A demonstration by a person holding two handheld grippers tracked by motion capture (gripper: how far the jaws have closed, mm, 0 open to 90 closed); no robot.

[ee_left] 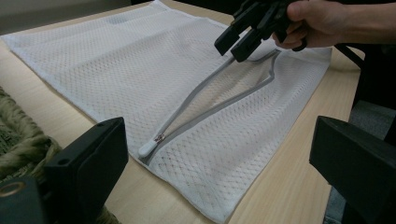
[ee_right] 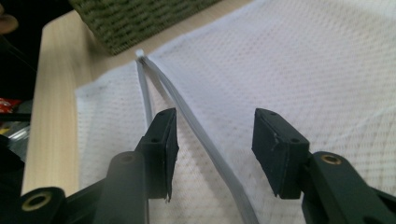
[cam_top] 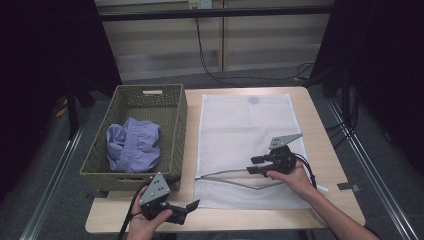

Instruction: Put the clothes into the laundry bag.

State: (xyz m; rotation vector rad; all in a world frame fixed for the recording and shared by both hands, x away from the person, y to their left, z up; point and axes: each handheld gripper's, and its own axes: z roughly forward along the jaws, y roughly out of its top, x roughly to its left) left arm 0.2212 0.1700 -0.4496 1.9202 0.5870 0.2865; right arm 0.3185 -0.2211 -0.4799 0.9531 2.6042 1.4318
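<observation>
Where the right tool (cam_top: 256,165) hovers, mesh bag (cam_top: 247,125) lengthwise front-to-back, zipper (cam_top: 235,176) crosswise.

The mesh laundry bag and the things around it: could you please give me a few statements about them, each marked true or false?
1. The mesh bag lies flat on the table. True.
2. The bag's zipper is closed along its whole length. False: it is open, its two grey edges spread apart.
3. A purple garment lies inside the woven basket. True.
4. The right gripper is clamped on the garment. False: its jaws stand open over the zipper, holding nothing.
5. The basket stands on top of the mesh bag. False: it stands beside the bag, to its left in the high view.
6. The left gripper has open jaws at the table's near edge. True.
</observation>
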